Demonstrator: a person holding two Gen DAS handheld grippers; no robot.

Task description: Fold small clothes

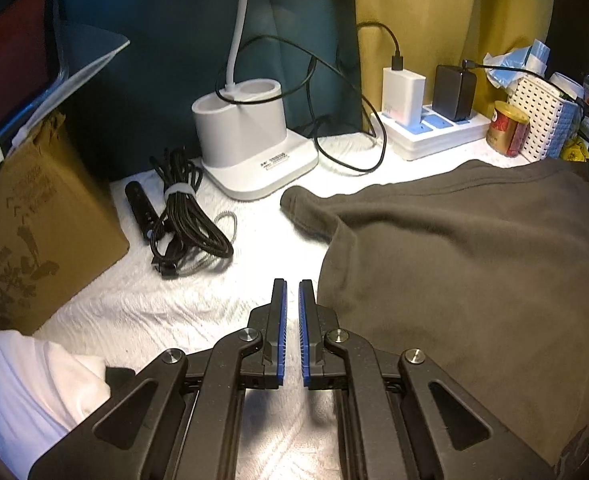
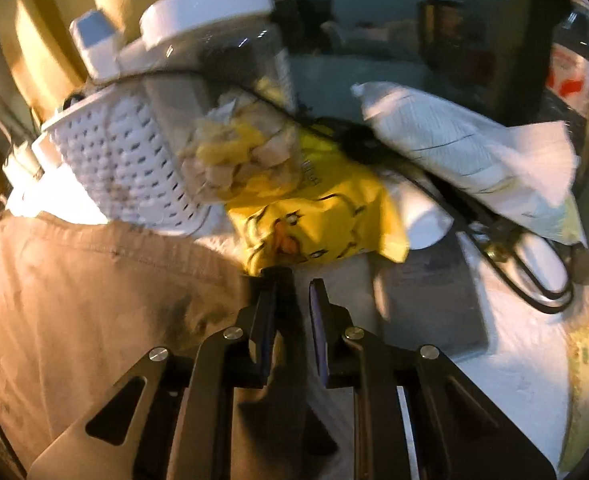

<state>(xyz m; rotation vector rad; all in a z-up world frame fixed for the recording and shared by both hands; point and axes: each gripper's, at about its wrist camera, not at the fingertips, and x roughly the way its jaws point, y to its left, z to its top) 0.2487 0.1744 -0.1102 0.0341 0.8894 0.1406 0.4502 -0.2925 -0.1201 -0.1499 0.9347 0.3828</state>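
The brown garment (image 1: 454, 248) lies spread on the white cloth-covered table (image 1: 166, 304), one sleeve end (image 1: 298, 200) pointing toward the lamp base (image 1: 250, 148), laid out flat so I can fold it. My left gripper (image 1: 292, 300) hangs just beside its near edge, jaws almost together with nothing between them, apparently ready to take that edge. In the blurred right wrist view, my right gripper (image 2: 294, 284) stands at the garment's other side near a yellow bag (image 2: 314, 224), jaws narrowly apart; I cannot tell whether cloth is pinched there.
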